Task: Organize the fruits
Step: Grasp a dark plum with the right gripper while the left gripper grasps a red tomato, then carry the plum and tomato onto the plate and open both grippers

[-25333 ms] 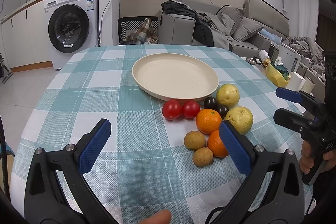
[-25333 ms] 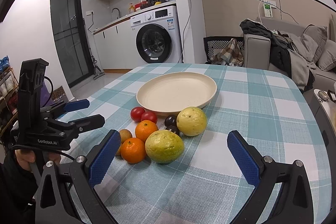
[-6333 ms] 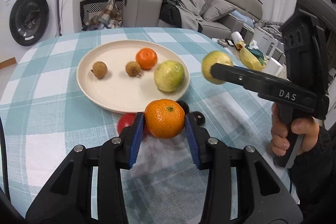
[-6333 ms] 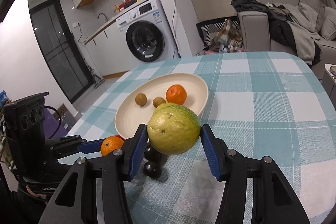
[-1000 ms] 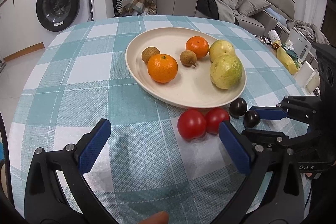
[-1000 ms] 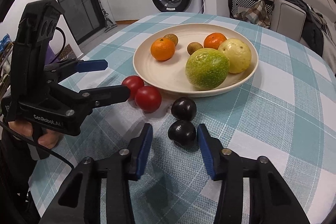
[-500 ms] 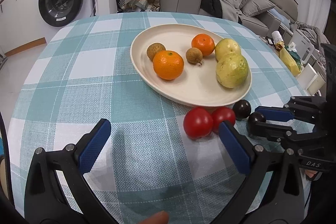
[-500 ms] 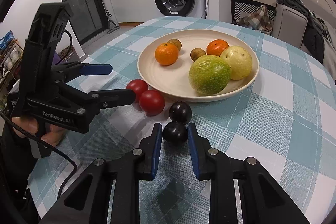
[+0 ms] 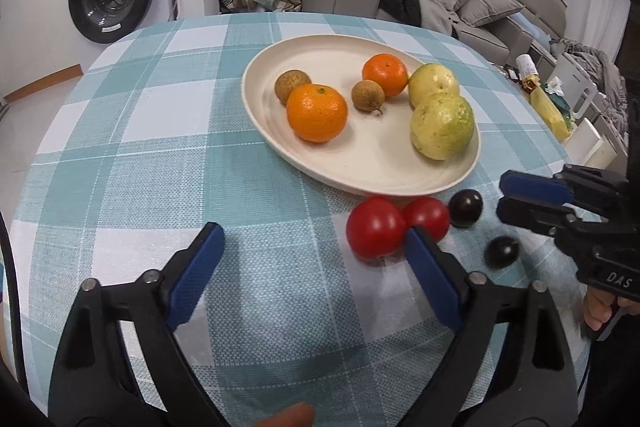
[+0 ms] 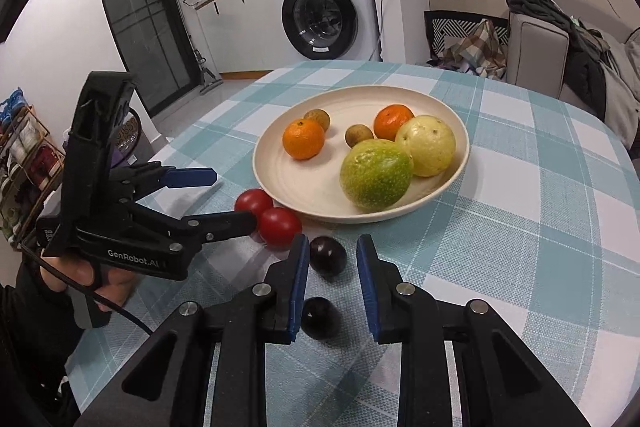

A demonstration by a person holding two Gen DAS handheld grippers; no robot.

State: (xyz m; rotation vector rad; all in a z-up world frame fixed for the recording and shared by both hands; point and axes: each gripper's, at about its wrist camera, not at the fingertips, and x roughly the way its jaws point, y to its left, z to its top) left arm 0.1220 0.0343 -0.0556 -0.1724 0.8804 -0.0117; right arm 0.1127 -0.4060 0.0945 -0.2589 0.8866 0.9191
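The worktop (image 9: 160, 131), under its teal checked cloth, is carrying a cream plate (image 9: 320, 163) near the middle. Lying on the plate are a green guava (image 10: 376, 174) touching a yellow guava (image 10: 426, 145), two oranges, one (image 10: 303, 139) at the left and one (image 10: 393, 122) behind the guavas, and two small brown longans (image 10: 318, 119) (image 10: 359, 135).

You are holding the left gripper (image 9: 316, 267) spread wide just above the cloth, with its right finger (image 9: 430, 279) sitting in front of the two tomatoes (image 9: 374, 233) (image 9: 426, 219). These are touching each other on the cloth, just off the plate's near rim.

You are holding the right gripper (image 10: 332, 285) partly open, pinching nothing. One dark plum (image 10: 327, 254) is lying between its fingertips, and the other plum (image 10: 319, 317) is lying further back between the fingers; whether either finger is touching a plum cannot be told. Both plums are resting on the cloth, beside the tomatoes and off the plate.
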